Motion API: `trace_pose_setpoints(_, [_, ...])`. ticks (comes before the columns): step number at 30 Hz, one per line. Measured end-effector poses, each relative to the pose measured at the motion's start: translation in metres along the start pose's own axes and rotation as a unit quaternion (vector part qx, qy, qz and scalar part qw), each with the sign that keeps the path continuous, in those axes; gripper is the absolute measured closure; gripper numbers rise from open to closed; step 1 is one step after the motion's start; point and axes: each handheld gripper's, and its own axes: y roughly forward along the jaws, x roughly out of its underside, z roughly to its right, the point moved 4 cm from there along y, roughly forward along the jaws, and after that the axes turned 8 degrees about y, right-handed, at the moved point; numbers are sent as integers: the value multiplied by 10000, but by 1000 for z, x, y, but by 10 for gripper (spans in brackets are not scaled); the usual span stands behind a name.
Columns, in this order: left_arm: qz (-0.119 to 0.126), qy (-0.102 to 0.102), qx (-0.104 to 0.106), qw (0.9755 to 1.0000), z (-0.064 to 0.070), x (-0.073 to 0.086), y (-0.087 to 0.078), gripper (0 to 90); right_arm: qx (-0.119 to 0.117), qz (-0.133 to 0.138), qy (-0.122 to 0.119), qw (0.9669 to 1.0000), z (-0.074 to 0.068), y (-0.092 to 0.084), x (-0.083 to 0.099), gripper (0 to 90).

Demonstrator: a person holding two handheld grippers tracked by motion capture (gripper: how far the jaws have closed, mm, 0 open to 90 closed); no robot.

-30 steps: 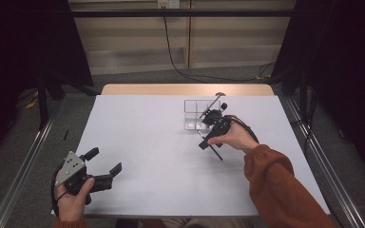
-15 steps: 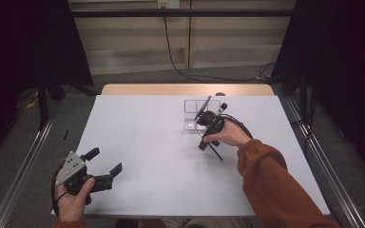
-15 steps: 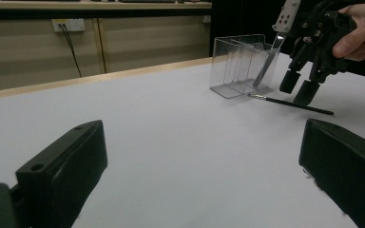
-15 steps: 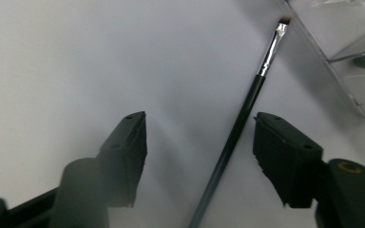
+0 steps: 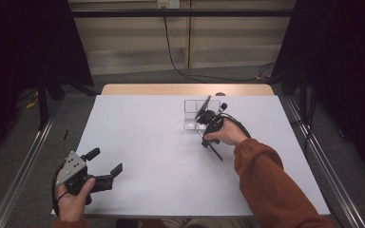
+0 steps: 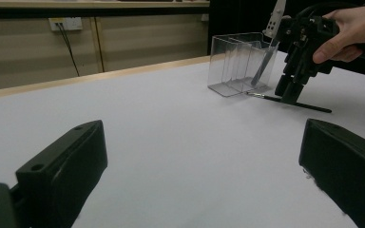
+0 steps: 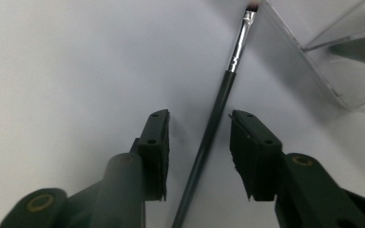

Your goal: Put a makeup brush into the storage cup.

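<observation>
Right gripper (image 5: 203, 137): held in the person's right hand (image 5: 225, 134), far right of centre on the white table (image 5: 138, 123). The orange-sleeved forearm (image 5: 266, 175) runs in from the near right edge and angles toward the far left. The gripper points steeply down at the table top. In the right gripper view its jaws straddle the brush (image 7: 214, 123), one on each side, with a gap left between each pad and the handle; they have just been closing and do not yet press on it.

Brush: thin, dark handle, silver ferrule, lying flat on the table. Its bristle end lies just beside the near wall of the clear box (image 5: 195, 114); its handle runs toward the near right.

Clear box: see-through, divided into compartments, standing on the far part of the table just beyond the right gripper. In the left gripper view a slim grey tool (image 6: 265, 61) leans tilted inside it.

Left gripper (image 5: 105, 167): held in the left hand (image 5: 73, 199) at the near left corner of the table, low over the surface, aimed toward the far right. Jaws wide apart, nothing between them.
</observation>
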Motion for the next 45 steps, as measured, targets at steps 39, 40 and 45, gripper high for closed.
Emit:
trace_pose_setpoints(39, [-39, 50, -3, 10000, 0, 1, 0, 22, 354, -244, -13, 9991, -5, 7, -5, 859])
trace_pose_setpoints(40, [-40, 48, 8, 10000, 0, 1, 0, 22, 354, -254, -33, 9990, -5, 7, -5, 860])
trace_pose_setpoints(45, [-54, -2, -4, 10000, 0, 1, 0, 22, 336, -184, -130, 9992, -4, 8, -4, 860])
